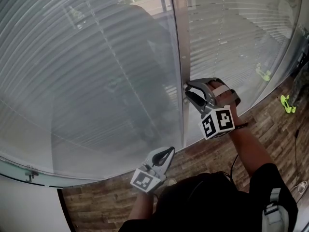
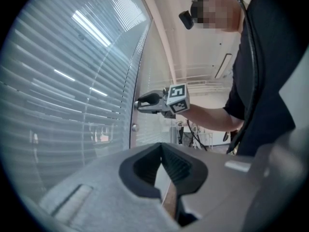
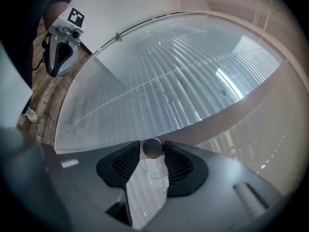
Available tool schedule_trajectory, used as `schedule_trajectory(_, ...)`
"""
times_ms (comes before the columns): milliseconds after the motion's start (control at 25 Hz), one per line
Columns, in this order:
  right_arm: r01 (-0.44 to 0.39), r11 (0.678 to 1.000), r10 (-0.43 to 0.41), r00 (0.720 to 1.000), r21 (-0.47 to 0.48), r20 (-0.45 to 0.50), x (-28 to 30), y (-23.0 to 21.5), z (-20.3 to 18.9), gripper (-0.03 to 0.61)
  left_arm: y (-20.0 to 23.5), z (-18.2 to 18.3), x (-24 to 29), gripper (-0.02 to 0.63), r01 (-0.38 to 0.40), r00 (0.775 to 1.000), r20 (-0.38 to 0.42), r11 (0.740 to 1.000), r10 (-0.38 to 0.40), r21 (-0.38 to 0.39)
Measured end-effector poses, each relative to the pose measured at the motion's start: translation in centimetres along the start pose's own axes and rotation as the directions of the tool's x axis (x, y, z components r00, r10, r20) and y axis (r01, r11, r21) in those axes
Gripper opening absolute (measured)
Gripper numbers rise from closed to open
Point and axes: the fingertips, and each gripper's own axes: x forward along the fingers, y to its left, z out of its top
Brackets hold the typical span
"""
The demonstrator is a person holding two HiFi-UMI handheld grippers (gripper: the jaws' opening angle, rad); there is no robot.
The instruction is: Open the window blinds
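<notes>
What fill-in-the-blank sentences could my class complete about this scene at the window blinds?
1. The right gripper has a small round ____ between its jaw tips.
2. The left gripper, held lower down, has ____ between its jaws.
3. The floor below the blinds is laid in ____ planks.

Missing words: knob; nothing; wood.
</notes>
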Motion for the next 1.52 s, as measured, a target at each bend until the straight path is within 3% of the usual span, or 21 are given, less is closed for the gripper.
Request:
schedule_trajectory(160,0.022,1.000,-0.022,1.000,-0.016,-0.013,0.1,0.0,-0.1,0.132,0.0,-0.3,-0.1,0.005,-0.001,1.000,-0.002,1.000,0.001,-0.004)
schedule_trajectory(480,0.034,0.999,-0.034,0.999,0.022,-0.015,0.0,-0.2,-0.1,0.130,0.1,-0.5,-0.3,0.005,-0.008,1.000,-0.005,1.000,0.008,-0.004)
schedule_trajectory(800,0.047,0.987,-0.047,0.999,0.154,-0.003,0.0,-0.5,-0.1,0.132,0.0,-0.3,-0.2,0.005,-0.012,1.000,-0.009,1.000,0.012,-0.003)
schedule_trajectory(1000,0.056,0.955,-0.064,0.998,0.292,0.020,-0.2,-0.7,-0.1,0.130,-0.1,-0.6,-0.7,0.005,-0.020,1.000,-0.021,1.000,0.020,-0.002)
schedule_trajectory(1200,0.039,0.886,-0.075,0.995,0.462,0.060,-0.3,-1.1,-0.2,0.130,-0.3,-1.3,-1.1,0.005,-0.025,0.999,-0.033,1.000,0.025,-0.017)
schedule_trajectory(1280,0.054,0.842,-0.111,0.991,0.537,0.073,-0.2,-1.3,-0.4,0.130,-0.3,-1.5,-1.2,0.005,-0.026,0.999,-0.036,0.999,0.025,-0.027)
schedule_trajectory(1520,0.018,0.621,-0.182,0.976,0.784,0.122,0.0,-1.6,-0.8,0.130,-0.1,-1.4,-1.1,0.005,-0.021,0.999,-0.030,0.999,0.020,-0.034)
